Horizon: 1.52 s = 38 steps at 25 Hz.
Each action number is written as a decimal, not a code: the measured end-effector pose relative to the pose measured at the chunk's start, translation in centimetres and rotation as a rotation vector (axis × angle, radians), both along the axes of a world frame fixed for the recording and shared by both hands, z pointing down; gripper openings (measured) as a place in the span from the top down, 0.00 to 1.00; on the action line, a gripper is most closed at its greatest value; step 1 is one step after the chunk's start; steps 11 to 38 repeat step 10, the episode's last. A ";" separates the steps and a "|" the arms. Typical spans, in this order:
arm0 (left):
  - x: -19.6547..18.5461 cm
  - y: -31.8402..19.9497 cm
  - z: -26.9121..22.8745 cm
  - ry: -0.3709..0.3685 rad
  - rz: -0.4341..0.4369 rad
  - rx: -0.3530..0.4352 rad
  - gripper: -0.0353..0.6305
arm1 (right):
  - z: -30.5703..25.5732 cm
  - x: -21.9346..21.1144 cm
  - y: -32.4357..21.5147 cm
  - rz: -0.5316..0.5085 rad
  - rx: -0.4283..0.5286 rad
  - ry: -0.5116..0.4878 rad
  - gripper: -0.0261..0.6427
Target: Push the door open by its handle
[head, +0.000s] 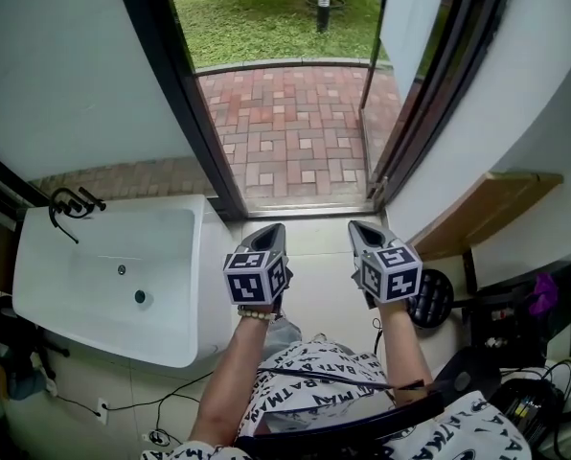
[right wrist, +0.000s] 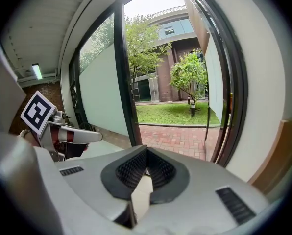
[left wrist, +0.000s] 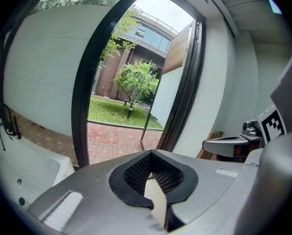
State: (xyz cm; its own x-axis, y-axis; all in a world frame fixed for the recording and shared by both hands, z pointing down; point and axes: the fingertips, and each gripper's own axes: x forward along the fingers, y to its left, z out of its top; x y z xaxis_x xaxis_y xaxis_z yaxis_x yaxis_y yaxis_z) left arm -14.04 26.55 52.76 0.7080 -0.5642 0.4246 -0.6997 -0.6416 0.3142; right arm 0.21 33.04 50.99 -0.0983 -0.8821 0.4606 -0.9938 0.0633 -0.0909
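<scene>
door open, both claws shut on nothing
door (head: 415, 17) stands outward at the doorway's right edge; left gripper (head: 274, 232) and right gripper (head: 359, 229) side by side inside the threshold, clear of its handle (head: 370, 70).

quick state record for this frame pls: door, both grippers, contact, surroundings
door: open, panel angled outward at the right of the opening
left gripper: fingers together, empty, short of the threshold
right gripper: fingers together, empty, beside the left one
contact: neither gripper touches the door
outside: brick paving, then grass
person's left: white basin
</scene>
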 end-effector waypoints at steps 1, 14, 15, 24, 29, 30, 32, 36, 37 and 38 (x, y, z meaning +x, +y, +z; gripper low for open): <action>0.1 -0.1 -0.1 0.003 0.002 -0.001 0.95 | -0.1 0.0 0.0 0.000 -0.001 0.001 0.94; 1.6 0.2 -0.1 0.015 0.020 -0.012 0.95 | 0.0 0.7 0.0 -0.006 0.000 0.004 0.94; 1.6 0.2 -0.1 0.015 0.020 -0.012 0.95 | 0.0 0.7 0.0 -0.006 0.000 0.004 0.94; 1.6 0.2 -0.1 0.015 0.020 -0.012 0.95 | 0.0 0.7 0.0 -0.006 0.000 0.004 0.94; 1.6 0.2 -0.1 0.015 0.020 -0.012 0.95 | 0.0 0.7 0.0 -0.006 0.000 0.004 0.94; 1.6 0.2 -0.1 0.015 0.020 -0.012 0.95 | 0.0 0.7 0.0 -0.006 0.000 0.004 0.94; 1.6 0.2 -0.1 0.015 0.020 -0.012 0.95 | 0.0 0.7 0.0 -0.006 0.000 0.004 0.94; 1.6 0.2 -0.1 0.015 0.020 -0.012 0.95 | 0.0 0.7 0.0 -0.006 0.000 0.004 0.94; 1.6 0.2 -0.1 0.015 0.020 -0.012 0.95 | 0.0 0.7 0.0 -0.006 0.000 0.004 0.94; 1.6 0.2 -0.1 0.015 0.020 -0.012 0.95 | 0.0 0.7 0.0 -0.006 0.000 0.004 0.94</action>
